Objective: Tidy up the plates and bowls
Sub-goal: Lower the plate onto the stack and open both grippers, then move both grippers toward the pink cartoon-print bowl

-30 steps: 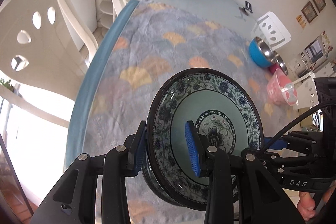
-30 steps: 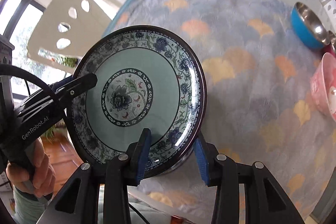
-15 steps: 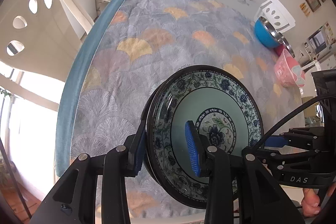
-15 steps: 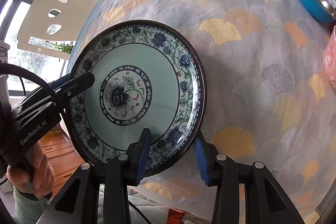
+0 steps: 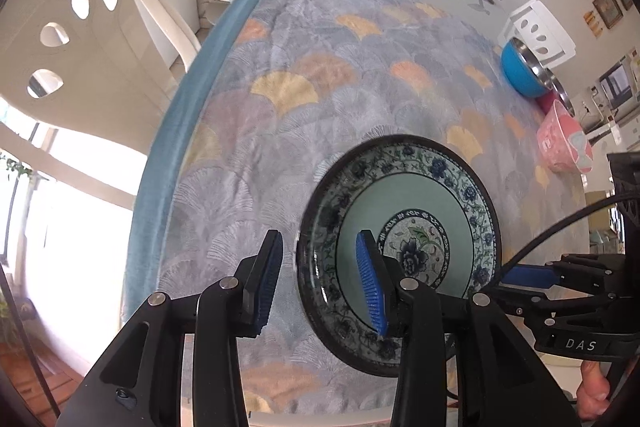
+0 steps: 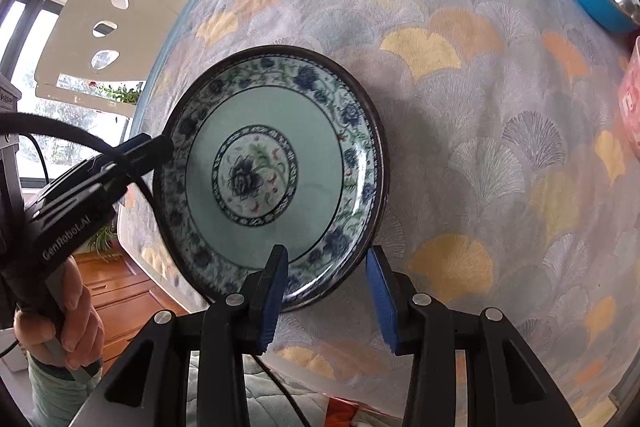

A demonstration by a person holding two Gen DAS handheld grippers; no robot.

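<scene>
A green plate with a blue floral border lies on the patterned tablecloth near the table's front edge; it also shows in the right wrist view. My left gripper is open, its fingers astride the plate's left rim without pinching it. My right gripper is open too, its fingers astride the plate's near rim. Neither holds the plate.
A blue steel-lined bowl and a pink bowl stand at the far right of the table. White chairs stand along the left side. The table's teal edge runs down the left.
Both grippers lowered the plate onto the tablecloth and opened, letting go of its rim. The plate now lies flat instead of being held up.
</scene>
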